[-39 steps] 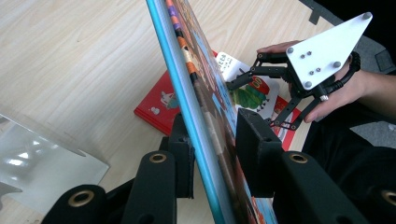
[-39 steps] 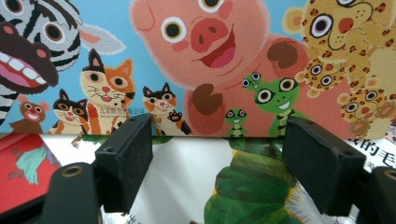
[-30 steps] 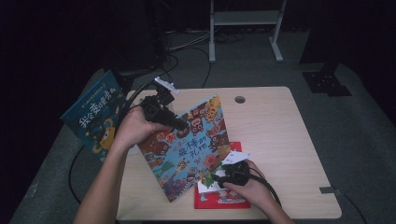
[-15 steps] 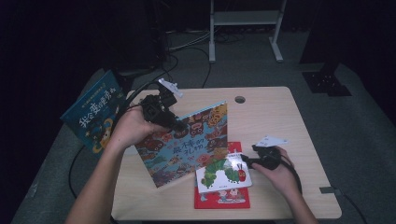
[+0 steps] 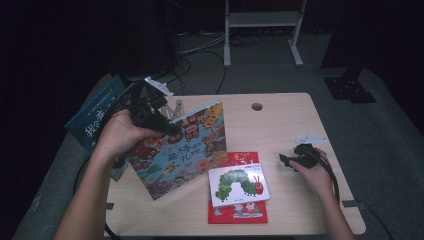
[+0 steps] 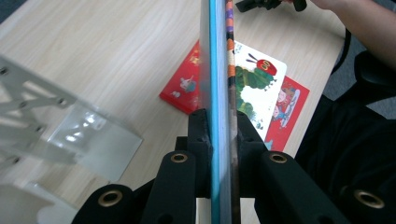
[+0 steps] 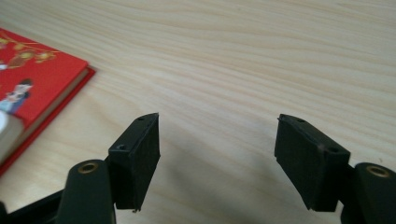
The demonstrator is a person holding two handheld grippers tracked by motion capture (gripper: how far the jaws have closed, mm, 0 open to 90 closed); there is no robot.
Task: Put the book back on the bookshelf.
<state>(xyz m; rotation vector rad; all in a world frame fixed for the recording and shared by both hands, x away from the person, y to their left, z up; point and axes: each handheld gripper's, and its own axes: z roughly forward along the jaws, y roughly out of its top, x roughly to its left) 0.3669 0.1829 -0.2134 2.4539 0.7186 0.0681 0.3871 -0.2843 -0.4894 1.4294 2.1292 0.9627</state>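
A large picture book with a busy, colourful cover (image 5: 180, 150) stands tilted on its lower edge on the wooden table (image 5: 280, 120). My left gripper (image 5: 167, 127) is shut on its upper left edge; in the left gripper view the book's edge (image 6: 219, 70) runs straight up between the jaws of that gripper (image 6: 219, 128). A white caterpillar book (image 5: 238, 185) lies on a red book (image 5: 235, 212) at the front centre. My right gripper (image 5: 283, 159) rests low over bare table to their right, open, with nothing between its fingers (image 7: 137, 154).
A blue book (image 5: 92, 122) hangs off the table's left edge. A clear metal-framed stand (image 6: 56, 121) sits behind the held book. A round cable hole (image 5: 257, 106) is at the table's back. Cables trail from both grippers. Bare wood lies at the right.
The left gripper has raised the colourful book from leaning low to nearly upright. The right gripper let go near the caterpillar book and pulled away to the right, open.
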